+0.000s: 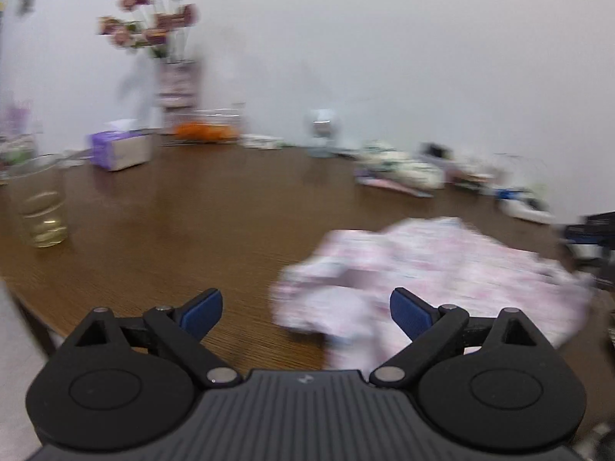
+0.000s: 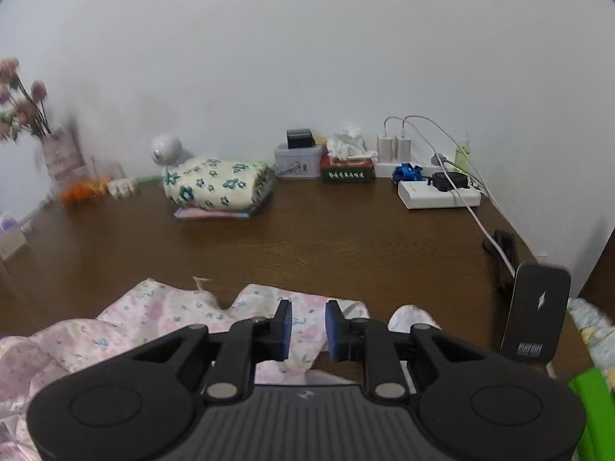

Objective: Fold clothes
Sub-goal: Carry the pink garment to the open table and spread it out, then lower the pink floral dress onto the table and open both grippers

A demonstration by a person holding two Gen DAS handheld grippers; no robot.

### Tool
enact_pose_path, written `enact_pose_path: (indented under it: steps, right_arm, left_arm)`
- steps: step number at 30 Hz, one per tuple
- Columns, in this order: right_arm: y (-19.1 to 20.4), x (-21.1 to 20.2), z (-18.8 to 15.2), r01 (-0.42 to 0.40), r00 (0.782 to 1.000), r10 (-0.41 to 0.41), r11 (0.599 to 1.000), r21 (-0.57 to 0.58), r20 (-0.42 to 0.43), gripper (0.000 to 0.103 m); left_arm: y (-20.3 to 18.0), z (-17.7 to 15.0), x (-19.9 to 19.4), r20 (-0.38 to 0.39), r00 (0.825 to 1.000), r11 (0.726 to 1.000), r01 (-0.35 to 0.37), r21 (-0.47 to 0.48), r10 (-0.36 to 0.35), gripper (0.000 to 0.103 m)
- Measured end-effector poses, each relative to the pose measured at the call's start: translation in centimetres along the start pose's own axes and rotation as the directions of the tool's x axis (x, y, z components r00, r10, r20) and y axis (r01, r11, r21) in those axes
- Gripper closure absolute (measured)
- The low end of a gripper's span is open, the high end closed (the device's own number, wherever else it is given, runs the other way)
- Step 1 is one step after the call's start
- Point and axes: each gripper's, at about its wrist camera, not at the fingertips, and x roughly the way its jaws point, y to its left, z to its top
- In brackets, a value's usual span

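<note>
The brown desk [image 2: 326, 242] carries a pink floral garment [image 1: 434, 269] lying rumpled and loosely spread near its front edge, with a folded stack of clothes [image 2: 219, 188] at the back by the wall. The garment looks mid-handling, neither flat nor folded. The left hand-held gripper [image 1: 305, 313] hangs wide apart above its left edge. The right hand-held gripper [image 2: 307, 330] is narrowly apart over the cloth, gripping nothing. Next, probably, each must catch an edge.

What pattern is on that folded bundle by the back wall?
Cream with teal flowers on the folded bundle, clearest in the right wrist view.
</note>
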Motion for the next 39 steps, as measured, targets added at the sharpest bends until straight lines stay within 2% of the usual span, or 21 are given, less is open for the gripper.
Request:
enact_pose_path:
  steps: [1, 2, 5, 7, 9, 11, 12, 13, 14, 15, 17, 19, 20, 21, 23, 25, 27, 29, 33, 36, 39]
  right_arm:
    - [-0.3, -0.7, -0.7, -0.027, 0.999, 0.027, 1.0, 0.011, 0.018, 0.05]
    - [-0.7, -1.5, -1.7, -0.046, 0.999, 0.046, 0.999, 0.005, 0.006, 0.04]
    - [-1.6, -3.9, -4.6, -0.101, 0.994, 0.1, 0.995, -0.014, -0.04, 0.04]
    - [-2.2, -4.2, -6.2, -0.077, 0.994, 0.075, 0.997, -0.017, -0.084, 0.04]
    - [-3.0, -3.4, -7.2, -0.033, 0.993, 0.035, 0.999, 0.028, -0.11, 0.04]
    - [-3.4, -2.2, -7.8, -0.019, 0.991, 0.029, 0.996, 0.085, -0.128, 0.041]
    - [-3.4, -1.5, -7.9, -0.018, 0.992, 0.032, 0.994, 0.11, -0.123, 0.041]
    - [-3.3, -0.8, -7.9, -0.018, 0.993, 0.034, 0.991, 0.135, -0.116, 0.041]
    - [-2.9, 0.0, -7.8, -0.016, 0.992, 0.034, 0.988, 0.151, -0.119, 0.047]
    - [-2.3, 1.0, -7.6, -0.014, 0.991, 0.035, 0.988, 0.153, -0.132, 0.055]
    - [-1.2, 1.9, -7.5, -0.036, 0.989, 0.055, 0.99, 0.14, -0.138, 0.102]
    - [-0.2, 2.0, -7.2, -0.053, 0.99, 0.071, 0.988, 0.149, -0.124, 0.102]
    - [-0.1, 0.9, -6.7, -0.066, 0.993, 0.08, 0.986, 0.15, -0.082, 0.102]
    - [0.0, -0.4, -6.1, -0.081, 0.995, 0.087, 0.985, 0.151, -0.037, 0.102]
    - [0.3, -3.4, -4.9, -0.106, 0.994, 0.1, 0.985, 0.137, 0.051, 0.102]
    - [0.5, -6.9, -3.5, -0.127, 0.985, 0.112, 0.986, 0.112, 0.133, 0.102]
    - [1.0, -9.8, -2.2, -0.132, 0.974, 0.114, 0.988, 0.078, 0.196, 0.102]
    - [1.3, -11.8, -0.4, -0.142, 0.965, 0.13, 0.989, 0.036, 0.226, 0.102]
    - [-0.3, -14.5, 5.0, -0.207, 0.951, 0.192, 0.978, 0.039, 0.242, 0.102]
    - [-0.8, -15.5, 7.8, -0.227, 0.947, 0.212, 0.973, 0.037, 0.24, 0.102]
    - [-0.6, -17.6, 9.6, -0.225, 0.936, 0.218, 0.974, -0.009, 0.276, 0.102]
  left_arm:
    - [-0.8, -0.4, -0.1, -0.021, 0.998, 0.998, 0.062, 0.013, -0.062, 0.005]
    - [-1.7, -0.9, -0.1, -0.049, 0.992, 0.992, 0.119, 0.037, -0.117, 0.004]
    - [-4.2, -2.8, 1.1, -0.131, 0.976, 0.974, 0.191, 0.126, -0.174, 0.003]
    - [-5.1, -3.7, 2.6, -0.164, 0.979, 0.971, 0.153, 0.185, -0.123, 0.003]
    - [-5.3, -4.4, 3.7, -0.174, 0.981, 0.971, 0.12, 0.206, -0.085, 0.004]
    - [-5.1, -4.3, 4.1, -0.184, 0.98, 0.974, 0.109, 0.2, -0.072, 0.011]
    - [-4.8, -4.2, 4.2, -0.189, 0.979, 0.975, 0.109, 0.194, -0.072, 0.032]
    - [-4.5, -4.0, 4.3, -0.194, 0.978, 0.976, 0.11, 0.188, -0.073, 0.059]
    - [-4.3, -3.9, 4.4, -0.198, 0.977, 0.977, 0.111, 0.181, -0.074, 0.071]
    - [-4.0, -3.8, 4.5, -0.203, 0.976, 0.978, 0.112, 0.175, -0.075, 0.098]
    - [-3.4, -3.4, 4.6, -0.207, 0.975, 0.982, 0.11, 0.156, -0.077, 0.099]
    - [-2.2, -1.9, 3.3, -0.132, 0.989, 0.992, 0.085, 0.098, -0.071, 0.099]
    - [-1.7, -0.9, 2.0, -0.069, 0.996, 0.993, 0.07, 0.09, -0.064, 0.1]
    - [-1.4, 0.1, 0.7, -0.007, 0.998, 0.993, 0.066, 0.101, -0.066, 0.1]
    - [-1.1, 2.1, -2.0, 0.103, 0.991, 0.99, 0.073, 0.119, -0.085, 0.1]
    - [-1.5, 4.2, -4.6, 0.208, 0.971, 0.985, 0.083, 0.153, -0.114, 0.1]
    - [-2.3, 6.2, -6.6, 0.311, 0.94, 0.976, 0.075, 0.206, -0.138, 0.1]
    - [-3.0, 9.0, -7.5, 0.382, 0.908, 0.967, 0.079, 0.244, -0.171, 0.1]
    - [-4.4, 14.3, -6.9, 0.44, 0.867, 0.953, 0.113, 0.282, -0.233, 0.099]
    - [-5.7, 16.7, -6.8, 0.482, 0.838, 0.947, 0.116, 0.3, -0.255, 0.099]
    - [-6.4, 18.5, -8.0, 0.533, 0.797, 0.939, 0.12, 0.322, -0.284, 0.099]
